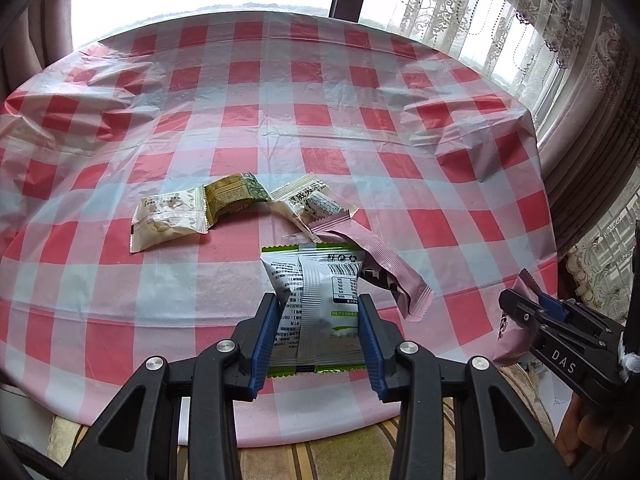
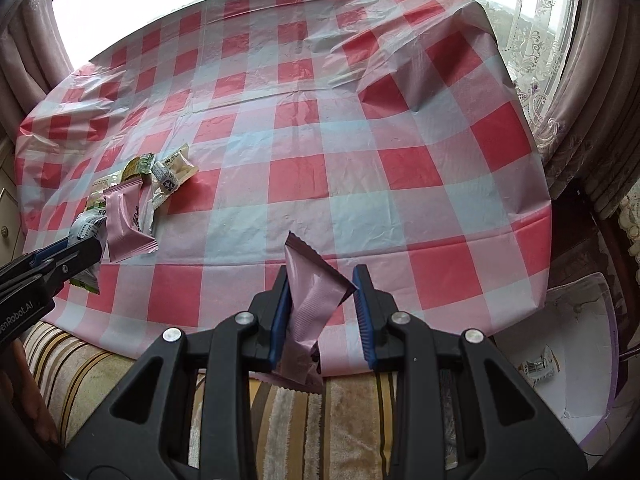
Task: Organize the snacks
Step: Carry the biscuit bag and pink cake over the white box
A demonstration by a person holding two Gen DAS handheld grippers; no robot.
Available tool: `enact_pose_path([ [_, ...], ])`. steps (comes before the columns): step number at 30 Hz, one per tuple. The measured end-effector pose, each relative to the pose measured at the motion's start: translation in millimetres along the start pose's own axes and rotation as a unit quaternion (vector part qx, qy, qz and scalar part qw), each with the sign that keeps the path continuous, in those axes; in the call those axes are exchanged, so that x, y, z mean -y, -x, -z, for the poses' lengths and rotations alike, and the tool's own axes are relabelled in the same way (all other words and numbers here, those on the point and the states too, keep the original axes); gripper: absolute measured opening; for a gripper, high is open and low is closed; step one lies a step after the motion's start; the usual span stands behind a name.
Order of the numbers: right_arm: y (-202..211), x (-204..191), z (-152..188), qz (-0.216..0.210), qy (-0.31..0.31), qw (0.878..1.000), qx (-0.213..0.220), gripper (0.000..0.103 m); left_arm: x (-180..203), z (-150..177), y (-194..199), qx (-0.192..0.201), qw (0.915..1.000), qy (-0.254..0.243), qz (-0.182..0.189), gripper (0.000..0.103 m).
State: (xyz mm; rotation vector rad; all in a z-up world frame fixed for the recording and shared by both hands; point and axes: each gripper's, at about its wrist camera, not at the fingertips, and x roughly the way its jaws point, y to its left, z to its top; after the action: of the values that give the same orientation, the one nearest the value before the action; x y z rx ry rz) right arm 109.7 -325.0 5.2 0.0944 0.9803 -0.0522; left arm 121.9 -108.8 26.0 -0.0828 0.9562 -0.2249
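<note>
1. Red-and-white checked plastic cloth (image 1: 304,92) covers a table in front of a bright window with lace curtains (image 1: 480,12).

2. Left gripper (image 1: 320,300), seen from its own camera, has black arms and blue pads. It pinches a silver-and-green snack packet (image 1: 320,292) by both side edges, and the packet bulges between the pads above the near part of the cloth.

3. Right gripper (image 2: 322,280), seen from its own camera, grips a pink snack packet (image 2: 316,300). The packet is crumpled and tilted between the blue pads, with its upper end pointing to the far left and its lower end hanging over the near table edge.

4. In the left camera's view, the right gripper enters from the near right edge with its pink packet. A hand (image 1: 576,432) shows below it.

5. Loose snacks lie in a cluster on the cloth, left of centre. They are a cream packet with pale pieces (image 1: 170,218), an olive-green packet (image 1: 234,196) touching it, and a white printed packet (image 1: 310,202) just to the right.

6. A second pink packet (image 1: 384,264) lies on the cloth just beside the held silver packet, on its right, overlapping the white one's near end.

7. A striped cushion (image 2: 120,372) lies below the near table edge.

8. At the near right, beside the table, stands a white bin (image 2: 576,360) with one small wrapped snack (image 2: 540,366) inside.
</note>
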Motion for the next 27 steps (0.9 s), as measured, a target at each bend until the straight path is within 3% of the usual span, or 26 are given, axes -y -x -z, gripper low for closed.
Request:
enact_pose_path([
  [15,22.5,90.0,31.0,0.053,-0.058,0.997,0.007,0.034,66.9,6.2,-2.3,-0.015,0.9971,-0.061,0.043,0.040],
  [27,42.6,176.3,65.8,0.103,-0.123,0.987,0.006,0.034,145.0,20.6,-6.4,-0.036,0.9857,-0.137,0.091,0.041],
])
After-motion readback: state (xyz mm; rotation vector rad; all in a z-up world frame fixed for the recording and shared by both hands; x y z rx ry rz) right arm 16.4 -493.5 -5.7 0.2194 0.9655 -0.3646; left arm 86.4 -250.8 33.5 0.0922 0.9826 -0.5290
